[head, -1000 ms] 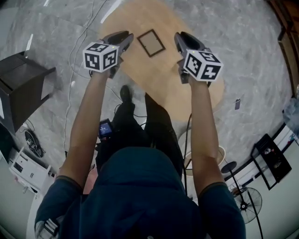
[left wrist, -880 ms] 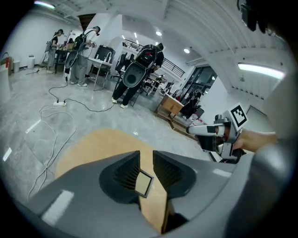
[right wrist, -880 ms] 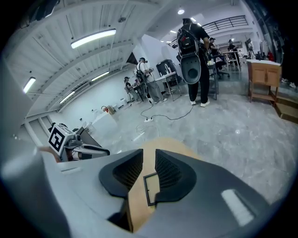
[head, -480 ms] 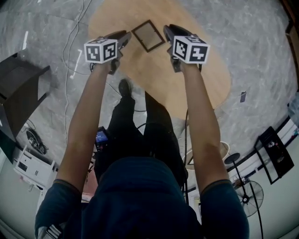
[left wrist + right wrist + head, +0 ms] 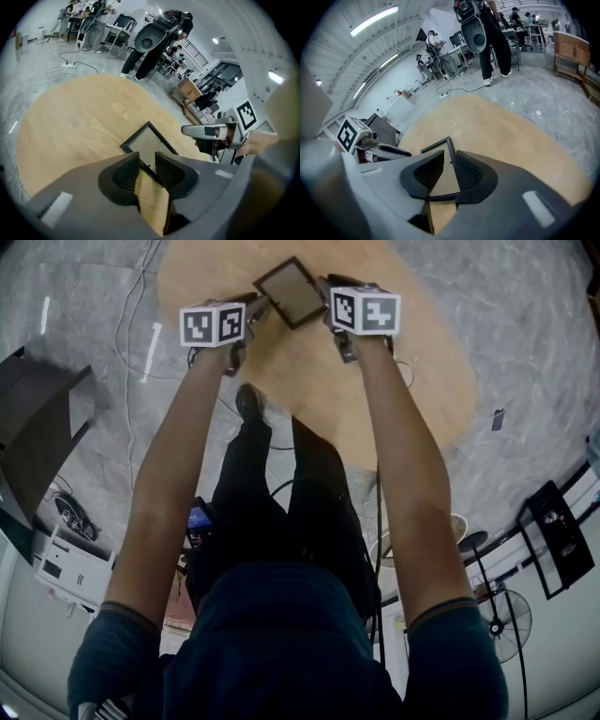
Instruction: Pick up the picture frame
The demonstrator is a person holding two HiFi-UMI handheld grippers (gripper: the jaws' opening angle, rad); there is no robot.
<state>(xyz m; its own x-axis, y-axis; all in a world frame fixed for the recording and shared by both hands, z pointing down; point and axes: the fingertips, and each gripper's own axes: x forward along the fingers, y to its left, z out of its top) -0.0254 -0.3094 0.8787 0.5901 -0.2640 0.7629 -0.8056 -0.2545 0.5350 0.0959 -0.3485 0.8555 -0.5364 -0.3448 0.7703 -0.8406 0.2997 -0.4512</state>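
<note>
We are straddling the black rectangular picture frame [image 5: 292, 292] with left gripper [image 5: 257, 308] and right gripper [image 5: 324, 293], jaws apart. Uneven closing may tip it.

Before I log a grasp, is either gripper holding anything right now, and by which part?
Nothing yet. The left gripper and right gripper each straddle an edge of the picture frame, jaws apart; it lies on the table.
</note>
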